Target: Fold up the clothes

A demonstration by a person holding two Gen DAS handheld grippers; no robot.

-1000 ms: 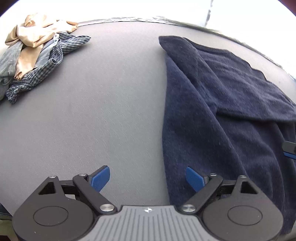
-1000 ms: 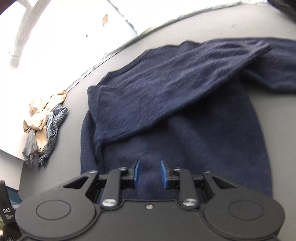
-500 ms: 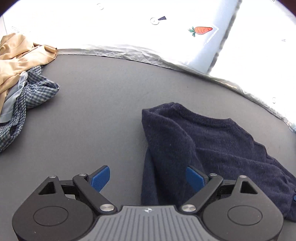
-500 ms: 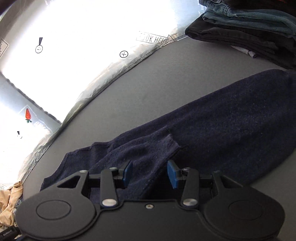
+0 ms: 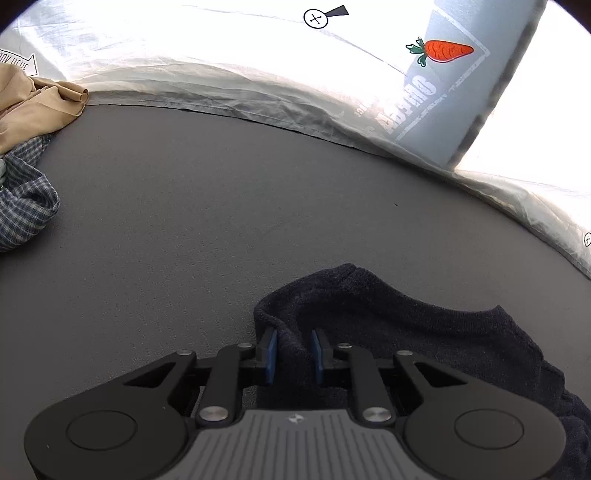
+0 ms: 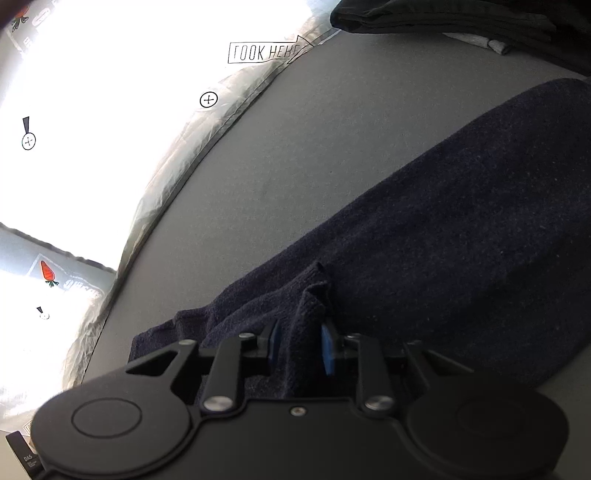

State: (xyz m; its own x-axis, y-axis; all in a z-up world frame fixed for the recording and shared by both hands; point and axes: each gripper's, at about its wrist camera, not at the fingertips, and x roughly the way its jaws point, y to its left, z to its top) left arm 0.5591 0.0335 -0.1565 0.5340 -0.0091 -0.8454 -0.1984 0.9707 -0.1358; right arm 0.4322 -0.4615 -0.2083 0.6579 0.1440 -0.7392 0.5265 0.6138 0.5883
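Near the grey table's (image 5: 184, 206) far edge, a soft, limp navy sweater (image 5: 424, 332) is pinched, seemingly at its edge, by the left gripper (image 5: 293, 350) and right gripper (image 6: 301, 345).

Count: 1 navy sweater (image 5: 424, 332), bunched between the blue pads of both tongs. 2 tongs: left gripper (image 5: 294, 354) and right gripper (image 6: 301, 347), each clamped on knit. 2 blue pads per tong, 4 total. Far left of the left tong: 1 pile with 2 loose garments, tan garment (image 5: 33, 110) over checked shirt (image 5: 26, 199). Ahead-right of the right tong: 1 stack of dark folded clothes (image 6: 461, 18), item count unreadable. 1 grey table (image 5: 221, 206). 1 carrot sticker (image 5: 441, 51).
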